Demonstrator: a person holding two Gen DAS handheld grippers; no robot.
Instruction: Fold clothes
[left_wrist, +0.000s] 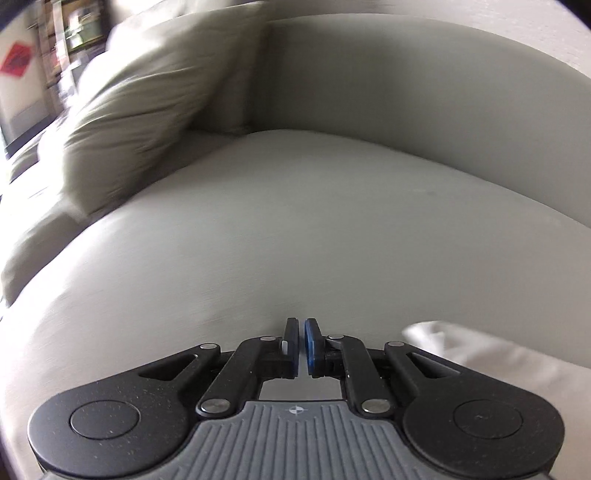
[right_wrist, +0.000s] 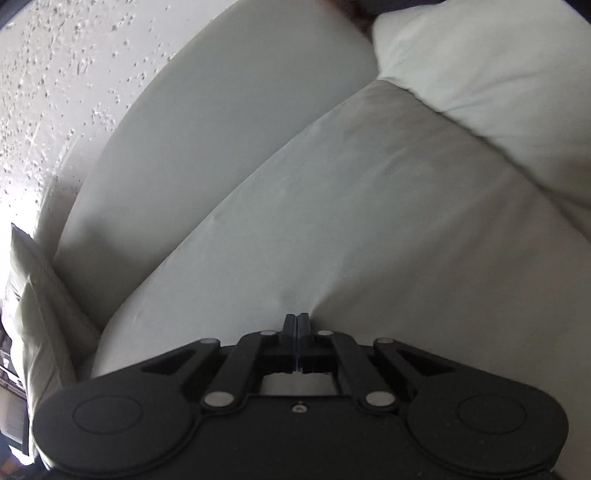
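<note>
Grey upholstery fills both views: a sofa seat cushion (left_wrist: 295, 229) with its backrest (left_wrist: 424, 92) behind and a loose pillow (left_wrist: 147, 110) propped at the far left, and nothing on it looks folded yet, so I judge the task to be at its very start, between grasps. Only a pale corner of white cloth (left_wrist: 480, 354), probably the garment, shows at the lower right of the left wrist view, just beside the left tongs (left_wrist: 300, 347), whose jaws stand a narrow slit apart with nothing between them. Across in the right wrist view, the right tongs (right_wrist: 297, 332) are pressed fully together on nothing above bare cushion, so the next move calls for swinging toward that cloth, spreading the jaws and pinching an edge.
</note>
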